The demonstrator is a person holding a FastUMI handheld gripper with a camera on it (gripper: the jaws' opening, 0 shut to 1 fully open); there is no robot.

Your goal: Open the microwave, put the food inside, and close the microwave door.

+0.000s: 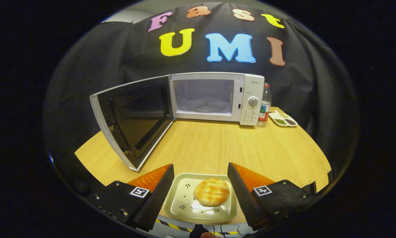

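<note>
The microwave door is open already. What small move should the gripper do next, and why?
Probably close the gripper on the plate. Its fingers are open on either side of the plate with the bun, and the microwave stands open beyond them.

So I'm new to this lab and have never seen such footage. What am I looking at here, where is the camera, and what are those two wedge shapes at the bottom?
The camera rides on a hand-held tool, a two-finger gripper that a person carries; there is no robot arm. It looks forward along the fingers, which are the two wedges you see. Its fisheye lens bends the scene into a round picture.

The fingers stand apart, and between them sits a plate with a round bun on it. From this angle I cannot tell whether the fingers touch the plate's sides, so the grip is unclear.

Beyond them, on the wooden table, stands a white microwave with its door swung wide open and its chamber bare. Beside the microwave are a bottle and a small divided dish.
</note>
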